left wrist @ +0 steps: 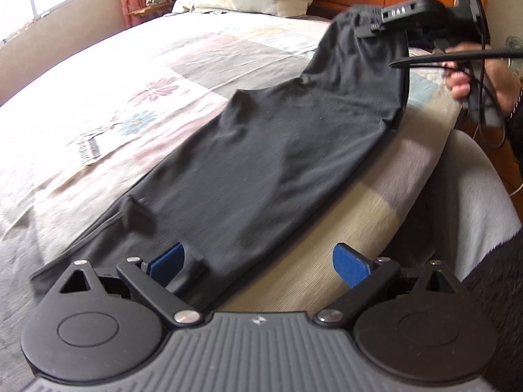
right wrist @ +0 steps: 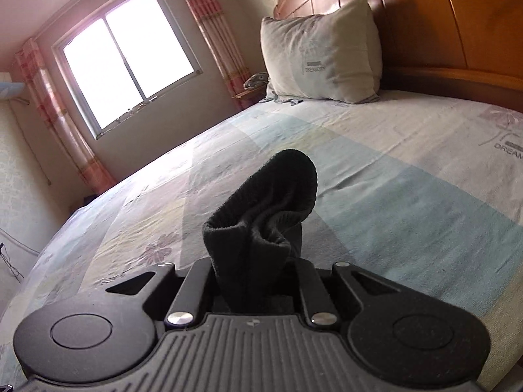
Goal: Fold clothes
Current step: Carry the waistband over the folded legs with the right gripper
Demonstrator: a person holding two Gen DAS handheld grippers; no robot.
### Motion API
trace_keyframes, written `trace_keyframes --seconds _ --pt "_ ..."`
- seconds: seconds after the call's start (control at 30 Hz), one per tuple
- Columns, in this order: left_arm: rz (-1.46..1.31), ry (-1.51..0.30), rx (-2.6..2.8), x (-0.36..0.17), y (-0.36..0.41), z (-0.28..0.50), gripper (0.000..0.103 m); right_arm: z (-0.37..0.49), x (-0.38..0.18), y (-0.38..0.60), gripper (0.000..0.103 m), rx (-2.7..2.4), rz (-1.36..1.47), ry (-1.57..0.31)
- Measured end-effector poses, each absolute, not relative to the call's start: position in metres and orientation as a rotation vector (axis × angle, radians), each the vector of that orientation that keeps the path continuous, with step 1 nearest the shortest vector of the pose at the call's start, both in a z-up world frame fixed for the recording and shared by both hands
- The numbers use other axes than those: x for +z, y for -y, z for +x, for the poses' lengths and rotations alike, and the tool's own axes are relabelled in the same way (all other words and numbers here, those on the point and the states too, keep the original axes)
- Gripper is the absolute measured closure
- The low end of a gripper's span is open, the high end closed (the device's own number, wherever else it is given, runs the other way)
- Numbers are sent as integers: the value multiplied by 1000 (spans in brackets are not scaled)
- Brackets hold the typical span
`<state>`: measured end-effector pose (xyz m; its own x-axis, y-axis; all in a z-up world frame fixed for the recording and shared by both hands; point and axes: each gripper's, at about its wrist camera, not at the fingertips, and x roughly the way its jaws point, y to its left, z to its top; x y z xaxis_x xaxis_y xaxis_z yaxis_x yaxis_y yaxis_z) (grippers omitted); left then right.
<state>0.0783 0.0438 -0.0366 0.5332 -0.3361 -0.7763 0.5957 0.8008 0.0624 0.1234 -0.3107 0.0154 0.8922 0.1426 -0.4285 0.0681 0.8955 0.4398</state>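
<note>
While the left gripper [left wrist: 258, 263] hovers with its blue pads [left wrist: 351, 264] spread wide and gripping nothing, the dark garment [left wrist: 278, 150] stretches away from just ahead of its fingers along the near edge of the bed [left wrist: 130, 75]. Only the left wrist view shows this full length, rising at its far end to the right gripper [left wrist: 369, 29], held in the person's hand [left wrist: 464, 81] up and to the right. The right wrist view shows the pinch itself: the right gripper's fingers are closed tight on a bunched ribbed hem [right wrist: 261, 215] standing up between them. Beyond it lie the patterned sheet [right wrist: 392, 170], a pillow [right wrist: 323, 49], the wooden headboard [right wrist: 441, 26] and a bright window [right wrist: 127, 55].
</note>
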Motion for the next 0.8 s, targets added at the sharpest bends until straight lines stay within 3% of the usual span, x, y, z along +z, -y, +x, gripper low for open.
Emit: trace_keyframes --seconds 0.5,0.8 --pt "272 -770 -497 -22 -120 48 6 121 74 189 87 304 291 -449" --pt "330 -779 -536 -23 -135 45 6 107 73 121 87 461 190 -488"
